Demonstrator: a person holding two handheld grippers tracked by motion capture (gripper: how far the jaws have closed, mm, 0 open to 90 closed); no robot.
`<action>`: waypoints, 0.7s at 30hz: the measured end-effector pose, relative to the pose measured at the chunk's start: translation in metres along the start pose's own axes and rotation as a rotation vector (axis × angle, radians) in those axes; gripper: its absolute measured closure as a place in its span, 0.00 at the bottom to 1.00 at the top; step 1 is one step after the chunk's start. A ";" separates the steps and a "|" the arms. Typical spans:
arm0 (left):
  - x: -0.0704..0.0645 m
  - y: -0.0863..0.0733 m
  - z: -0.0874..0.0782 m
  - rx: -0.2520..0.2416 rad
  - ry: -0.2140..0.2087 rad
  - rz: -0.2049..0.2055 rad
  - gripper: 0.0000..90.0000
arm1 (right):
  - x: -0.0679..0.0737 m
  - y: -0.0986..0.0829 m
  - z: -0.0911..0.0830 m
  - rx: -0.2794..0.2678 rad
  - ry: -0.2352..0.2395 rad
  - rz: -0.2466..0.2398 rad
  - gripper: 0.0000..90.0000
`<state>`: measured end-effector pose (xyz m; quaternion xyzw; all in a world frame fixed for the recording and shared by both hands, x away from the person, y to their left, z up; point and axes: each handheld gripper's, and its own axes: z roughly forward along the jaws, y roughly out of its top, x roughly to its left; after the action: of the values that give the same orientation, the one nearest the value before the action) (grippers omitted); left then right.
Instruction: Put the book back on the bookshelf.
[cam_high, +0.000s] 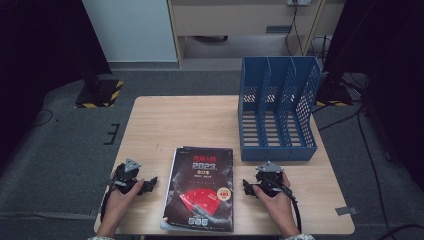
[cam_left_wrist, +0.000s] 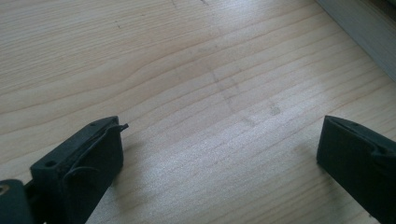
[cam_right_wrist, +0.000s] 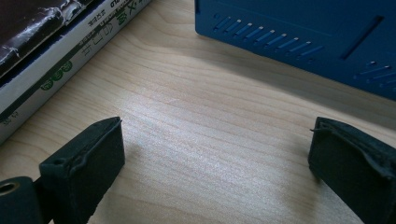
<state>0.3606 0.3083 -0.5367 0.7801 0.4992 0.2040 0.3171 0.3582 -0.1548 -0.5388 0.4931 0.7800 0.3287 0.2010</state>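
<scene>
A stack of magazines (cam_high: 201, 189) with a dark cover printed "2023" lies at the table's front middle. A blue three-slot file holder (cam_high: 278, 112) stands at the back right. My left gripper (cam_high: 136, 181) rests on the table left of the stack; in the left gripper view it (cam_left_wrist: 222, 135) is open over bare wood. My right gripper (cam_high: 261, 183) sits right of the stack and in front of the holder. The right gripper view shows it (cam_right_wrist: 217, 135) open and holding nothing, with the stack's edge (cam_right_wrist: 56, 46) at upper left and the holder's base (cam_right_wrist: 303, 32) ahead.
The wooden table (cam_high: 175, 120) has bare surface at the back left. A strip of tape (cam_high: 346, 210) sticks to its front right corner. Grey carpet, cables and a yellow-black striped stand base (cam_high: 100, 93) lie around the table.
</scene>
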 end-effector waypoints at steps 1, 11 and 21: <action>0.000 0.000 0.000 -0.001 -0.002 0.001 0.00 | 0.000 0.000 0.000 0.000 0.000 0.000 0.05; -0.002 -0.001 -0.003 -0.003 -0.005 0.000 0.05 | -0.004 0.000 -0.001 -0.018 0.067 0.037 0.02; -0.005 0.000 -0.022 -0.063 -0.034 -0.016 0.15 | 0.002 0.006 -0.023 -0.062 0.084 -0.009 0.15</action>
<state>0.3448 0.3100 -0.5209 0.7691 0.4933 0.2038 0.3515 0.3463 -0.1588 -0.5185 0.4688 0.7794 0.3722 0.1849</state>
